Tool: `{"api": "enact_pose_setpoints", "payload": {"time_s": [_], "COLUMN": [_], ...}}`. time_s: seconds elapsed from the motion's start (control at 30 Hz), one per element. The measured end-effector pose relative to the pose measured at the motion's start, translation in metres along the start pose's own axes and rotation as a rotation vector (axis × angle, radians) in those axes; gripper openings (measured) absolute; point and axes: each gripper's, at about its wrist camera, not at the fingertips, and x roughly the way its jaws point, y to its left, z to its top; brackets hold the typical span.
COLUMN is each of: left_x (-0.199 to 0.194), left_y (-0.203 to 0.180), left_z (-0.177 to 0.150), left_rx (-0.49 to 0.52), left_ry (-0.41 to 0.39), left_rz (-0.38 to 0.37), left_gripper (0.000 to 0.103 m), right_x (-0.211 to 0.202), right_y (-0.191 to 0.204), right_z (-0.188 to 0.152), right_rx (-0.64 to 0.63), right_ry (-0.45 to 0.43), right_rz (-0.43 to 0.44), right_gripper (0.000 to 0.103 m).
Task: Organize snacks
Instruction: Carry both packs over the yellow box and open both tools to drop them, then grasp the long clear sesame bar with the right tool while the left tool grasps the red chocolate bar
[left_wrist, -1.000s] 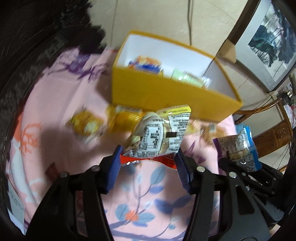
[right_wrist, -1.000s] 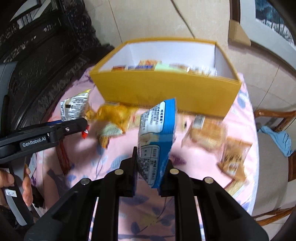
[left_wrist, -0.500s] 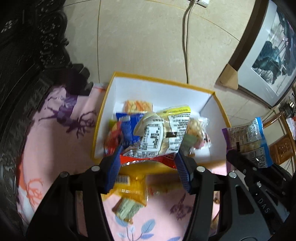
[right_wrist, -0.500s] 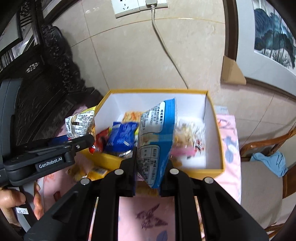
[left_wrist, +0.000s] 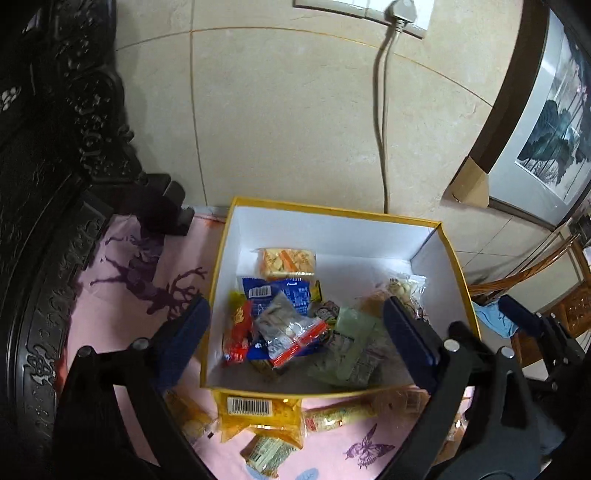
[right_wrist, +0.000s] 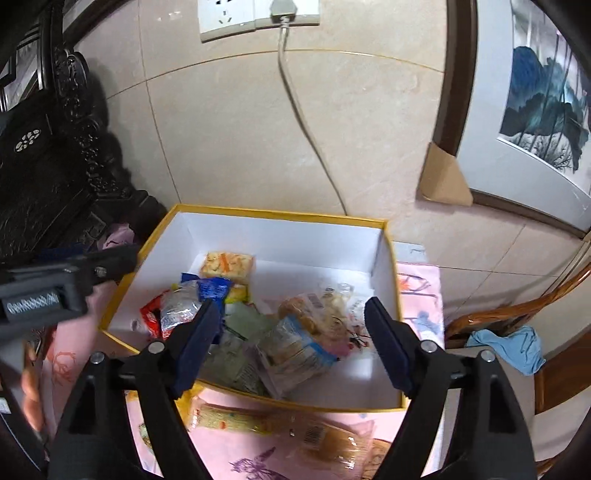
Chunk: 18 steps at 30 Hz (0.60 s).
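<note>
The yellow box (left_wrist: 334, 216) with white inner walls stands on the pink flowered cloth (left_wrist: 125, 295) and holds several snack packets. My left gripper (left_wrist: 297, 317) hangs above the box's near left part, its jaws opening and nothing between them. Below it, the clear packet with a red seal (left_wrist: 290, 330) lies on a blue packet (left_wrist: 284, 291) and a red one (left_wrist: 240, 332). My right gripper (right_wrist: 291, 314) hovers over the box's near middle, jaws opening and empty. The blue-and-white packet (right_wrist: 295, 350) lies under it beside a green packet (right_wrist: 247, 321).
More packets lie on the cloth in front of the box: a yellow one with a barcode (left_wrist: 258, 413) and a long noodle pack (right_wrist: 266, 424). Dark carved furniture (left_wrist: 48, 184) stands left. A tiled wall with a socket and cable (right_wrist: 295, 96) is behind; a wooden chair with blue cloth (right_wrist: 509, 343) is right.
Both grippers rose and moved forward over the box, then opened. The clear red-sealed packet and the blue-and-white packet dropped out of the jaws into the box.
</note>
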Motion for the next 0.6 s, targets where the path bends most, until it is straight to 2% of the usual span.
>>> {"api": "enact_pose_setpoints", "payload": {"time_s": [0.13,0.23,0.33,0.47,0.6], "left_x": [-0.013,-0.022,-0.026,-0.032,-0.039], "left_y": [0.013,0.023,0.031,0.045,0.059], "left_z": [-0.022,-0.055,-0.091,-0.146,-0.185], "left_rx": [-0.026,-0.011,-0.010,-0.045,-0.087], "left_ry": [0.016,0.023,0.049,0.107,0.156], "left_rz": [-0.039,-0.042,-0.032,-0.038,-0.044], "left_gripper": [0.096,0.096,0.096,0.096,0.096], "right_x": [-0.017,-0.032,-0.044,-0.053,-0.050], "right_y": [-0.021,-0.041,-0.062,-0.084,-0.087], "right_z": [-0.018,-0.053,-0.104,-0.186,-0.238], "right_rx": [-0.007,-0.008,0.041,0.191,0.315], "right_ry": [0.021,0.057,0.137,0.273,0.329], "right_rz": [0.013,-0.002,-0.017,-0.012,-0.023], "right_gripper": [0.083,0.085,0.085,0.085,0.085]}}
